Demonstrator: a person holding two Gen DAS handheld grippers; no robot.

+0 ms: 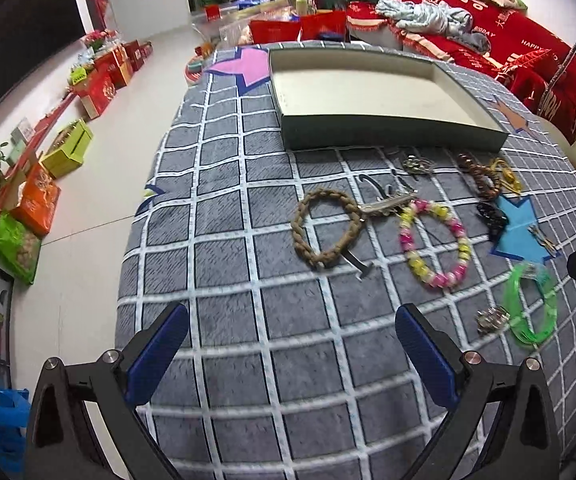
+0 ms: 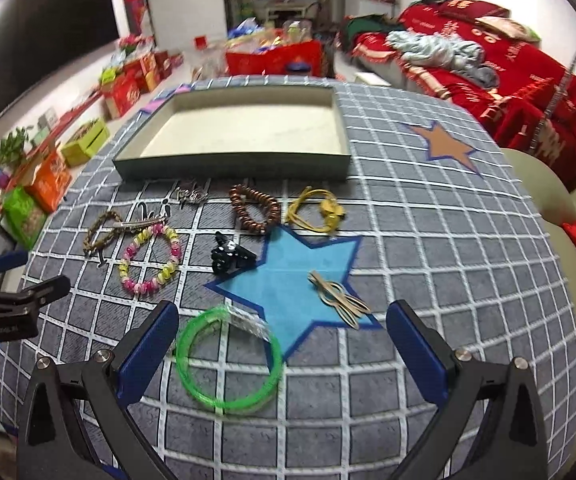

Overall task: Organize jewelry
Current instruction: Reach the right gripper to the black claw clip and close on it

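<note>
An empty shallow box (image 1: pixel 392 130) (image 2: pixel 231 166) with a cream inside sits at the far side of the grey checked cloth. In front of it lie a braided tan bracelet (image 1: pixel 300 232) (image 2: pixel 95 232), a pink and yellow bead bracelet (image 1: pixel 412 256) (image 2: pixel 127 256), a brown bead bracelet (image 2: pixel 247 216) (image 1: pixel 482 184), a yellow cord piece (image 2: pixel 330 210), a black claw clip (image 2: pixel 227 256) (image 1: pixel 492 216), gold hairpins (image 2: pixel 338 298) and a green bangle (image 2: pixel 191 368) (image 1: pixel 544 320). My left gripper (image 1: pixel 292 324) is open above bare cloth. My right gripper (image 2: pixel 283 322) is open over the green bangle.
A blue star patch (image 2: pixel 292 280) lies under the hairpins. A small metal charm (image 1: pixel 492 318) lies beside the bangle. A silver clip (image 1: pixel 388 202) crosses the braided bracelet. Boxes line the floor at left (image 1: pixel 47 168). A red-draped sofa (image 2: pixel 508 92) stands at right.
</note>
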